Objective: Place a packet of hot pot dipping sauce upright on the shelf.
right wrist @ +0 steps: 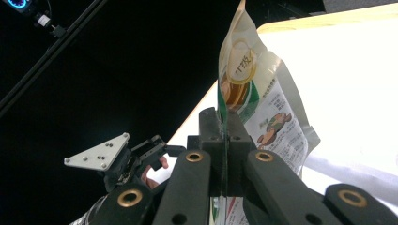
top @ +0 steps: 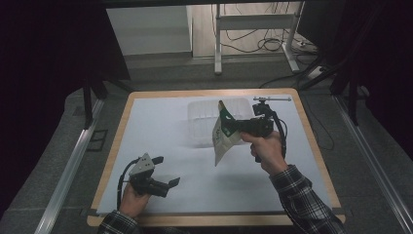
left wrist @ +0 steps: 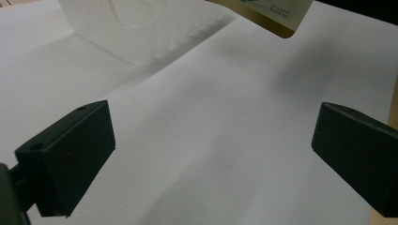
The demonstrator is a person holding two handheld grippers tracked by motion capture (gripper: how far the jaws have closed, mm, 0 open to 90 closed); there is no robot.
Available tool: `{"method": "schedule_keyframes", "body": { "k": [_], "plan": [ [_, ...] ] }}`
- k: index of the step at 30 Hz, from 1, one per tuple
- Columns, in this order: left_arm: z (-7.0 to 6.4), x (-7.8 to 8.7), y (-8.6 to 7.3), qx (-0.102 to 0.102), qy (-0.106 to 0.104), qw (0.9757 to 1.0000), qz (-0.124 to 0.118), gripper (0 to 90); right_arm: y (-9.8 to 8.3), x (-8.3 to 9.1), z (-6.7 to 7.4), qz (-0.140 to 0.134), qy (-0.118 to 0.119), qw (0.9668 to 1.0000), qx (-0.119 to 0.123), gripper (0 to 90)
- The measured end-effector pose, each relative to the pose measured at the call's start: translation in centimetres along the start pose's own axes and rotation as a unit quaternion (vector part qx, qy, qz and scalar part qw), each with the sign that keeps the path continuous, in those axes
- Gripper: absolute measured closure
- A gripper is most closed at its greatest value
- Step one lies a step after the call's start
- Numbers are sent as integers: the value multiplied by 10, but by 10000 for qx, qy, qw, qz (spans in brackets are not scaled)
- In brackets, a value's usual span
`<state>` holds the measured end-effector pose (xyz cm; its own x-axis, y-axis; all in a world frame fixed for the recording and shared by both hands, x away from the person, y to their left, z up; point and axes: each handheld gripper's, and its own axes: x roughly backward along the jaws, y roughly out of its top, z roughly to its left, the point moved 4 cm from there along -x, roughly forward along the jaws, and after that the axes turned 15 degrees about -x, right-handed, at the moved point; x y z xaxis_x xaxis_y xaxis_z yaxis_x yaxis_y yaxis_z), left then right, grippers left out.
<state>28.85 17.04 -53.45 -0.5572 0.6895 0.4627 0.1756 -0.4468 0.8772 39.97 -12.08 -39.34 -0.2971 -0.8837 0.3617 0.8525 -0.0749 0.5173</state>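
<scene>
Item: snack pouch, held aloft beside clear tub.
We log the right claw (top: 239, 127) pinching the pouch (top: 223, 134) by its edge above the bench (top: 160, 146), just beside the tub (top: 207, 119), likely for dropping in; left claw (top: 165, 171) spread, idle.

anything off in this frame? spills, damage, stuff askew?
Nothing stands out. The right tool is shut on the pouch, held tilted above the clear container; the left tool is open and idle. No spill or damage visible.

One pouch (top: 225, 134), one clear container (top: 207, 119)
</scene>
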Motion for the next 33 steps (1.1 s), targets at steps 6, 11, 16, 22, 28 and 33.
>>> {"method": "schedule_keyframes", "body": {
  "k": [6,11,16,22,28,33],
  "plan": [
    [0,2,1,18,-6,10000,-25,0,8,-6,0,-34,-6,10000,1,893],
    [-2,2,2,-49,10,10000,4,0,14,-9,1,-60,10,10000,-15,893],
    [-4,-1,2,-110,14,9998,164,0,19,-13,2,-60,16,10000,-17,893],
    [-3,-1,2,-96,69,9996,275,0,27,-20,3,-44,62,10000,-25,893],
    [-2,1,2,-34,110,9995,285,0,35,-30,3,-47,57,10000,-42,893],
    [-2,1,2,-11,88,9996,276,0,42,-37,3,-56,41,10000,-47,893]
  ]
}}
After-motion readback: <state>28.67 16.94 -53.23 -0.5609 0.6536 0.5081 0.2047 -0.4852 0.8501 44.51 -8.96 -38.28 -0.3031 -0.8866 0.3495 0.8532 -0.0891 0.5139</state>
